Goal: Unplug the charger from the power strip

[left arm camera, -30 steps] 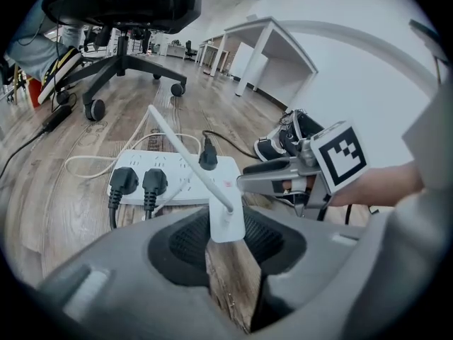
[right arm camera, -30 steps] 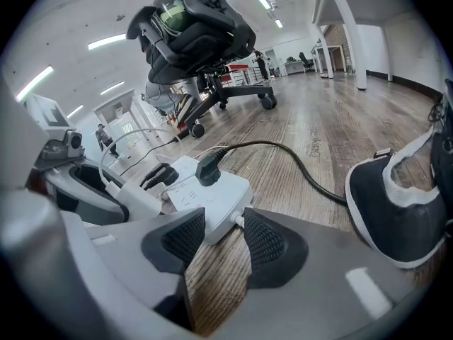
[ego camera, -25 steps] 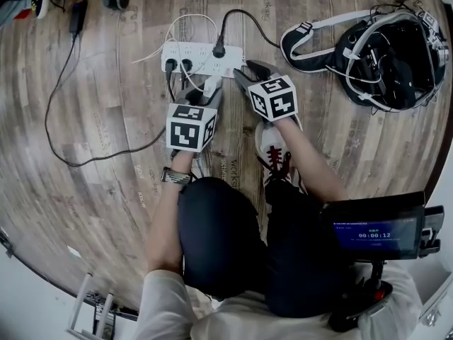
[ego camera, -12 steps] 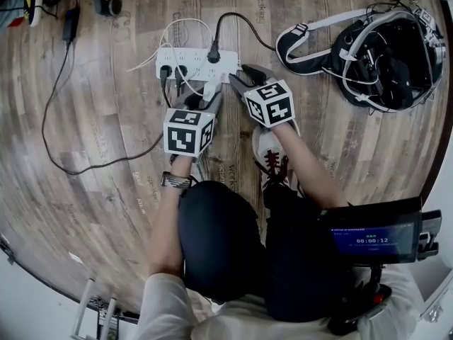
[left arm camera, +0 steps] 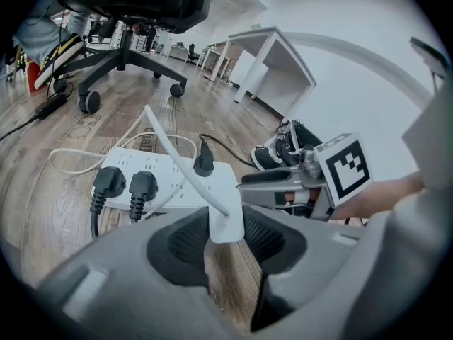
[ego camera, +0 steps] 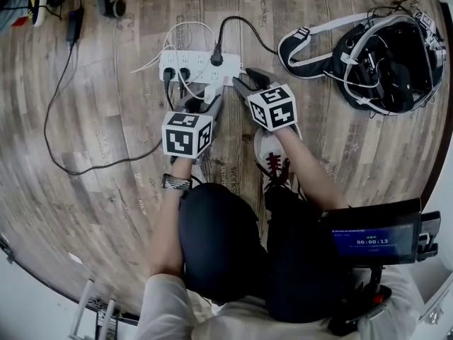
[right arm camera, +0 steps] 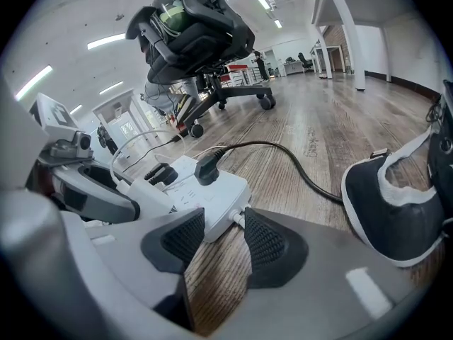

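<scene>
"Head view is showing the power strip [ego camera: 200, 60] lying on the floor [ego camera: 106, 154], just far of both grippers," one is saying. "The right gripper [right arm camera: 223, 214] is resting at its right end, jaws standing apart with the strip's near corner poking into their mouth; I'm not seeing them clamping it."

"And the left gripper [left arm camera: 225, 214]?" the other is asking.

"Its jaws are standing about half open, pads pressing both sides of the white charger [left arm camera: 226, 231], and they have just been easing open slightly. The charger is looking clear of the sockets already, sitting just near of the strip, its white cable [left arm camera: 177, 149] trailing far and left."

"So what is making this step go well?"

"I'm judging it nearly done. The right side should be pinning the strip while the left is drawing the charger straight away, without twisting, so the cable isn't dragging the two black plugs [left arm camera: 110, 181] beside it."

"And what is surrounding them?"

"An open office is stretching behind, wood-plank floor running everywhere. An office chair [right arm camera: 202, 27] is standing far off, a black bag [ego camera: 386, 55] is lying to the right, and the person's shoe [ego camera: 272, 154] is resting just near of the right gripper."
</scene>
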A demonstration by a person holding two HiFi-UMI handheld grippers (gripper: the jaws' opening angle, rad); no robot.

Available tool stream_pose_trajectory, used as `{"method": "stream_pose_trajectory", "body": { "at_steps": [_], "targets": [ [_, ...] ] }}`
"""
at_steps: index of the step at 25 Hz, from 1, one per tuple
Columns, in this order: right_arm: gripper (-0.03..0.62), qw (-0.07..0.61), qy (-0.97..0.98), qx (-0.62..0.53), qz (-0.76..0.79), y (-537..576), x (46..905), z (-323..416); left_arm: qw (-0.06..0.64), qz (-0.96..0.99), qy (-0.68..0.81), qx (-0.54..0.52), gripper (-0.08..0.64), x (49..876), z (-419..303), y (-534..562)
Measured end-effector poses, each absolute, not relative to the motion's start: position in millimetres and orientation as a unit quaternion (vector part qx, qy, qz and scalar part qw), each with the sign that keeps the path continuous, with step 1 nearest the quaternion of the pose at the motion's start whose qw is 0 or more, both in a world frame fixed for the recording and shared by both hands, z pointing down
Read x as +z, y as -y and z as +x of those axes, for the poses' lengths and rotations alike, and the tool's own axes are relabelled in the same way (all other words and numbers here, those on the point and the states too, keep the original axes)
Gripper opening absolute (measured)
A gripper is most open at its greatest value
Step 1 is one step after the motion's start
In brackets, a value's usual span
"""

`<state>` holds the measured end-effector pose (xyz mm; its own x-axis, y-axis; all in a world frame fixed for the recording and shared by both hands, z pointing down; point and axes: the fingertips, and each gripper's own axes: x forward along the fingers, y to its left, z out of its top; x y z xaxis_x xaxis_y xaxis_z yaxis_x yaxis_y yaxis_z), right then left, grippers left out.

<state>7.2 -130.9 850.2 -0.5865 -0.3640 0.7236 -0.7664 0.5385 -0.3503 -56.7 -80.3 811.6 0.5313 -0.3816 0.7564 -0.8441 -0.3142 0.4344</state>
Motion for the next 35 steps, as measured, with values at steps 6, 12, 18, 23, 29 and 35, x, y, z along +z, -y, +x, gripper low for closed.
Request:
{"method": "stream_pose_trajectory", "body": {
  "at_steps": [6, 12, 18, 23, 29, 35],
  "targets": [
    [0.177, 0.301, 0.825, 0.333, 0.343, 126, 849, 10, 0.434, 0.756, 0.407, 0.273, 0.155, 816, -64, 76],
    [0.178, 0.295, 0.827, 0.331, 0.345, 125, 841, 10, 0.433, 0.749, 0.419, 0.276, 0.161, 816, -71, 75],
    [0.176, 0.27, 0.834, 0.328, 0.352, 131, 822, 10, 0.439, 0.727, 0.445, 0.285, 0.193, 822, -93, 67],
    [0.176, 0.252, 0.841, 0.321, 0.355, 135, 804, 8, 0.432, 0.723, 0.459, 0.283, 0.226, 811, -110, 62],
    [0.176, 0.232, 0.852, 0.308, 0.354, 142, 770, 7, 0.412, 0.726, 0.48, 0.272, 0.278, 784, -131, 62],
    [0.172, 0.197, 0.872, 0.266, 0.36, 157, 705, 7, 0.332, 0.745, 0.529, 0.234, 0.274, 721, -145, 89]
  ]
}}
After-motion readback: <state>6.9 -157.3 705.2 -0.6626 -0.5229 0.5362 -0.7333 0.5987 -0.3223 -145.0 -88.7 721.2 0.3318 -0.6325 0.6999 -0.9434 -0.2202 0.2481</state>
